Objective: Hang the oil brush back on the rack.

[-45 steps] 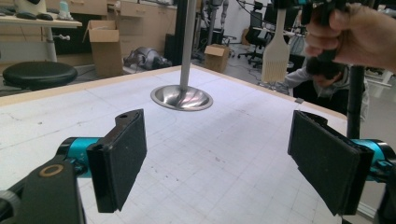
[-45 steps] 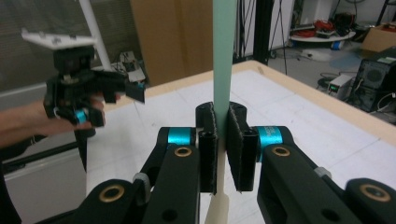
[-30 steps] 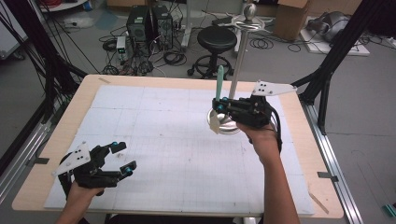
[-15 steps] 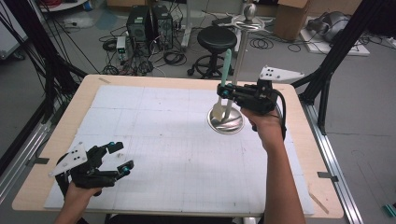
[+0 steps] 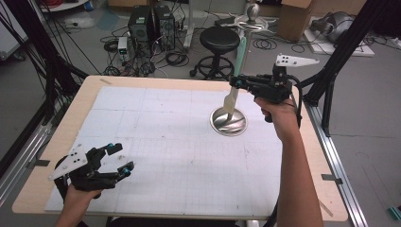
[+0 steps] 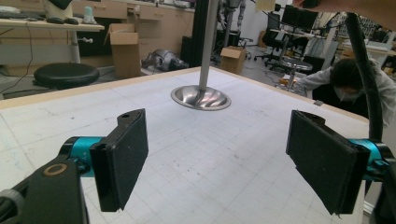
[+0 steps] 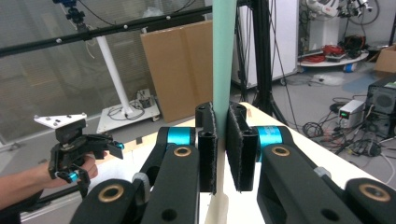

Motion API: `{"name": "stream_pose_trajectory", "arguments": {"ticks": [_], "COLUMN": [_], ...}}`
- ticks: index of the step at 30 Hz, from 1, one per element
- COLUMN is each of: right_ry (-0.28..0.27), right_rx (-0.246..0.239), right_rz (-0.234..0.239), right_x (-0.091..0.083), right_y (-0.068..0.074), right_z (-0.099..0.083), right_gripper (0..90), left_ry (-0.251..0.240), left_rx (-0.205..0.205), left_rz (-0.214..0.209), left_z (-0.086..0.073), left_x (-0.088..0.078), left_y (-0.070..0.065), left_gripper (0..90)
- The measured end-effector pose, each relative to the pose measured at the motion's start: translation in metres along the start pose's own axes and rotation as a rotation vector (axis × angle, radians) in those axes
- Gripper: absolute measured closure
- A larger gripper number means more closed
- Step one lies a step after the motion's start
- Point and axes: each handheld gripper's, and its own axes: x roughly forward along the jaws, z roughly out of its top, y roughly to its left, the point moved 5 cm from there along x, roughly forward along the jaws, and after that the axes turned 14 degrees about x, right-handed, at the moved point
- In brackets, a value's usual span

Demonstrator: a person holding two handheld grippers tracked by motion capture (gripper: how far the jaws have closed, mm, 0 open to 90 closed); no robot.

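I have the spatula (image 5: 235, 85) pinched in my right gripper (image 5: 236, 83); it is a long flat tool with a mint-green handle that stands upright and a cream, wedge-shaped blade that hangs down toward the steel bowl (image 5: 229, 121); whether the blade tip touches the bowl I cannot tell; in the right gripper view the handle (image 7: 223, 56) runs as a smooth matte strip straight up between the two black foam-faced pads (image 7: 208, 154), which press on it from both sides, with the pale blade showing just below them; the bowl is a shallow round dish of polished metal with swirled ridges inside, resting on the desk (image 5: 142, 85) toward its far right part; in the left gripper view it (image 6: 201, 98) gleams, with a straight grey shaft rising from it

My left gripper (image 5: 117, 158) sits at the near left corner of the desk, well apart from the bowl; its jaws are spread wide with nothing between them, and the left gripper view shows their flat, rough black pads (image 6: 123, 156) on cyan mounts; a grey three-cornered plate with small holes tops each gripper; the desk has a light wooden rim and a white sheet ruled in a fine grid, scuffed with small dark specks; beyond it on the floor stand a round black stool (image 5: 220, 40) and tangled cables
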Motion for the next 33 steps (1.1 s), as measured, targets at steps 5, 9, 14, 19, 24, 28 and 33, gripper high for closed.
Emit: {"name": "stream_pose_trajectory", "arguments": {"ticks": [5,9,14,19,24,28,33], "right_ry": [-0.004,-0.006,-0.013,-0.012,-0.013,-0.004,-0.008], "right_rx": [0.015,0.018,0.021,0.035,0.046,0.052,0.052], "right_rz": [0.003,0.0,0.006,0.002,0.0,-0.002,-0.006], "right_x": [0.0,0.0,0.0,-0.001,-0.003,-0.002,-0.003], "right_y": [-0.007,-0.012,-0.015,-0.019,-0.023,-0.025,-0.028], "right_z": [0.002,0.005,0.008,0.008,0.01,0.011,0.011], "right_gripper": [83.3,83.3,83.3,83.3,83.3,83.3,83.3], "left_ry": [0.007,0.008,0.007,0.006,0.009,0.01,0.012], "left_rx": [-0.001,-0.004,-0.006,-0.01,-0.01,-0.011,-0.009], "left_rz": [0.003,0.003,0.001,0.001,0.0,0.003,0.006], "left_z": [-0.001,-0.002,-0.002,-0.003,-0.003,-0.004,-0.004], "left_x": [-0.001,0.0,0.002,0.003,0.004,0.004,0.003], "left_y": [0.001,0.002,0.002,0.003,0.003,0.004,0.004], "left_gripper": [21.3,21.3,21.3,21.3,21.3,21.3,21.3]}}
